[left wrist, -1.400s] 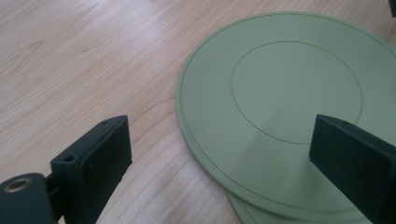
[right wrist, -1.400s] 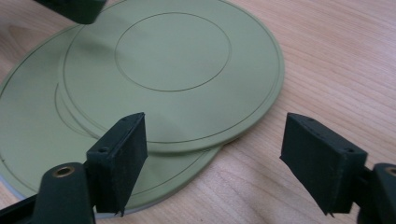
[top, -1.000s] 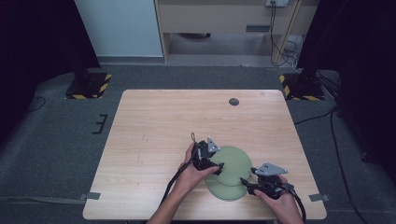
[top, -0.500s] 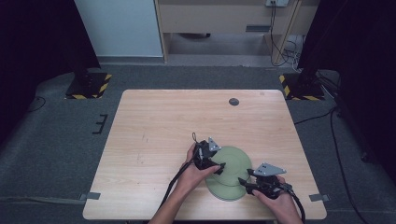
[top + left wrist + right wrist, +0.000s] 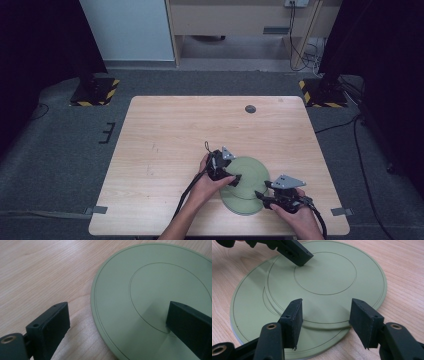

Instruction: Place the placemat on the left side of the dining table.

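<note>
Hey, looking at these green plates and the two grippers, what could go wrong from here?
1. The upper pale green round plate lies offset on the lower green plate, overhanging it; a push from the left gripper, whose finger rests on it, might slide it further off.
2. The right gripper is open at the stack's near edge; closing there may catch both plates rather than one.
3. The stack sits near the wooden table's front edge, so a slip could send a plate off.

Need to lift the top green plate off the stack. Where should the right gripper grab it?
Judging by the overhang, take the top plate at its near rim, which juts past the lower plate. Come in low from the right gripper side, one jaw under that edge.
</note>
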`<state>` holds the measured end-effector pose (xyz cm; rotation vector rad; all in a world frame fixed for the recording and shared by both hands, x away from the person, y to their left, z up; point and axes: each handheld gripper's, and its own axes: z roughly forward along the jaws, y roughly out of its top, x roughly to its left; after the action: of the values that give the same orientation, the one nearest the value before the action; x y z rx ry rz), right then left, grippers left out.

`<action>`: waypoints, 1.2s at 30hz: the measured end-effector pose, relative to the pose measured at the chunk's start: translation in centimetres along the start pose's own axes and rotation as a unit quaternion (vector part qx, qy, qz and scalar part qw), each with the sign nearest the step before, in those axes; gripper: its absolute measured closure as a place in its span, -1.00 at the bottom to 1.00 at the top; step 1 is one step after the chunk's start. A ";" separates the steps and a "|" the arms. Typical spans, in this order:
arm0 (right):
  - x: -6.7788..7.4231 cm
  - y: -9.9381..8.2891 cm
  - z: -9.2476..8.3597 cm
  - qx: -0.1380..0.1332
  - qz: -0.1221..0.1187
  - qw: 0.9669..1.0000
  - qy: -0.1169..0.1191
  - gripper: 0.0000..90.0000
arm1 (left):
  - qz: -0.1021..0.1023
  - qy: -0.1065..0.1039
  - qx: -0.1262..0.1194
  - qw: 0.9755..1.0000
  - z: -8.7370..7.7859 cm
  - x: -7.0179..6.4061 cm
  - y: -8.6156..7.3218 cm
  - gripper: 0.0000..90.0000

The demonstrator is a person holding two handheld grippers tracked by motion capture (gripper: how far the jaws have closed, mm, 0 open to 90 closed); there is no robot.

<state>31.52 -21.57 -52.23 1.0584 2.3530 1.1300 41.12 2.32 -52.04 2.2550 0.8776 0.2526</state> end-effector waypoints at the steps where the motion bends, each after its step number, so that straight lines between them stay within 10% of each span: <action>1: 0.0 0.0 0.0 0.000 0.000 1.000 0.000 -0.03 | -0.003 -0.003 0.000 1.000 0.0 0.1 0.0 -0.90; 14: 0.0 0.0 0.0 0.000 0.000 1.000 0.003 -0.06 | -0.039 -0.036 -0.003 0.999 0.3 0.6 -0.4 -0.88; 36: 0.1 0.0 0.1 0.001 0.001 1.000 0.000 -0.08 | -0.030 -0.050 -0.006 0.998 0.4 -0.2 -0.2 -0.75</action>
<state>31.50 -21.42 -52.27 1.0627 2.3538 1.1275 41.03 2.12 -52.46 2.2067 0.8869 0.1155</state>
